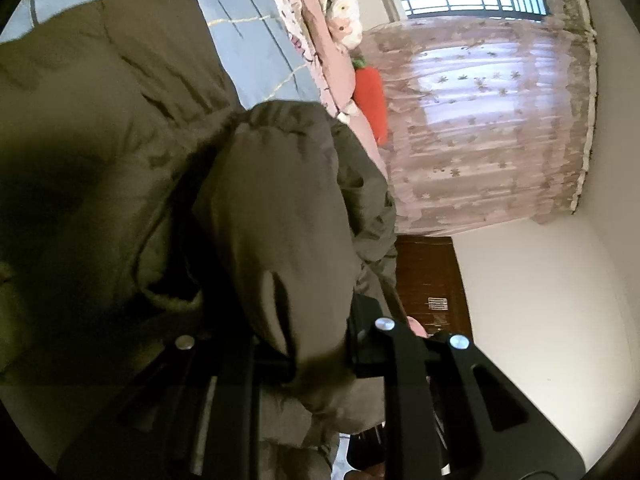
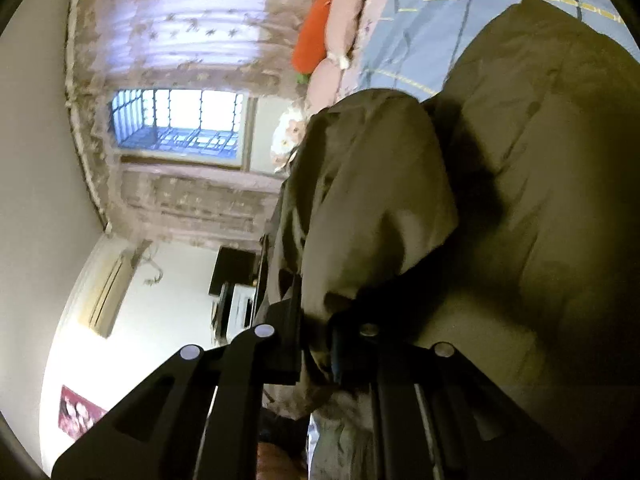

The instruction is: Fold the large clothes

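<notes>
Olive jacket (image 1: 120,128), probably blue-checked bedsheet (image 1: 256,36)

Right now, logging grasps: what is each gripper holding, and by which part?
Both grip the olive jacket: left gripper and right gripper each pinch a bunched fold; which part cannot be told.

No readable text, brand or no. anywhere. Left wrist view: small white label (image 1: 437,303) on the dark wood door (image 1: 432,276), printed w/ lines but too small and blurred to read. Right wrist view: red picture (image 2: 78,410) on the wall, pale shapes on it, no letters to make out. Pink bedding (image 1: 286,20) has a cartoon print, no words legible.
</notes>
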`<state>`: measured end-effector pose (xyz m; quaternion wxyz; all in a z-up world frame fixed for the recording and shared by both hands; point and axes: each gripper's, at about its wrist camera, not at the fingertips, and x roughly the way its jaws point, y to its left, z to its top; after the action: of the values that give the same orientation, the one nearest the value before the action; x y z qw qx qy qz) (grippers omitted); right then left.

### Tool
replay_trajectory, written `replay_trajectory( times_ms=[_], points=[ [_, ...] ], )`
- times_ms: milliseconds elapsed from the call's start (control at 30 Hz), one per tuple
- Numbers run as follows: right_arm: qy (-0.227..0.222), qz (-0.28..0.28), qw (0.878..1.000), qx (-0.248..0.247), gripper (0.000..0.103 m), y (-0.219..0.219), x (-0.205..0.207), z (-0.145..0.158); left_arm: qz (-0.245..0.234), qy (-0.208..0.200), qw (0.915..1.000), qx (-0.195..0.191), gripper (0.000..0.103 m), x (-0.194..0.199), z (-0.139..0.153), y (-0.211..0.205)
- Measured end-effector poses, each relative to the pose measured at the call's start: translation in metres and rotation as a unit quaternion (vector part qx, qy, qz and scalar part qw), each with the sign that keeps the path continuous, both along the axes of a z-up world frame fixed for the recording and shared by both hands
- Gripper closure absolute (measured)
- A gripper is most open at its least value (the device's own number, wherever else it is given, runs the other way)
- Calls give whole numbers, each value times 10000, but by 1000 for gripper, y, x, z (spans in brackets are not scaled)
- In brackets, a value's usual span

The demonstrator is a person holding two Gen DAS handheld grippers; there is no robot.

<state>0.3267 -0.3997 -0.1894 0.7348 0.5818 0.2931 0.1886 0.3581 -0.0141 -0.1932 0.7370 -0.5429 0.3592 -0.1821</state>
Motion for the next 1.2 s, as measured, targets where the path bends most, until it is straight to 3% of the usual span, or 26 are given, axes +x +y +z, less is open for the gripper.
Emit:
replay_trajectory(
  times_ms=[167,367,433,467,533,567,600,633,733,867,933,1067,1133,1200],
  points=[
    [16,215,9994,-277,93,14,-25,5,-50,-15,10000,-77,86,-21,-1,20],
    [778,204,9942,-719,93,20,-41,-26,-96,323,9994,21,81,-40,-28,26],
    [858,188,9919,-918,91,20,-37,-36,-144,516,9985,62,70,-39,-41,28],
    [908,219,9914,-922,85,21,-35,-41,-142,567,9983,84,63,-38,-45,29],
    [959,189,9913,-887,65,19,-36,-47,-15,561,9983,144,12,-41,-45,35],
    [902,122,9924,-823,32,16,-39,-45,152,572,9981,177,6,-46,-43,41],
    [826,73,9936,-772,8,14,-43,-42,369,462,9982,94,4,-54,-36,50],
    [762,35,9942,-756,6,13,-47,-38,361,345,9988,-26,2,-60,-31,56],
    [558,299,9959,-646,6,9,-64,-20,61,22,9999,-77,2,-80,-5,70],
    [203,801,9955,-467,6,1,-98,11,-461,-339,9936,971,2,-128,35,93],
    [-53,967,9913,-890,6,-9,-130,32,-733,-490,9840,1551,2,-161,50,111],
    [-116,1174,9788,-1676,3,-37,-189,54,-1090,-493,9694,2141,2,-206,53,148],
    [48,1306,9728,-1913,3,-52,-208,52,-1237,-319,9695,2094,2,-219,42,174],
    [324,1288,9706,-2005,3,-74,-226,44,-1377,29,9741,1792,2,-221,24,199]
  ],
)
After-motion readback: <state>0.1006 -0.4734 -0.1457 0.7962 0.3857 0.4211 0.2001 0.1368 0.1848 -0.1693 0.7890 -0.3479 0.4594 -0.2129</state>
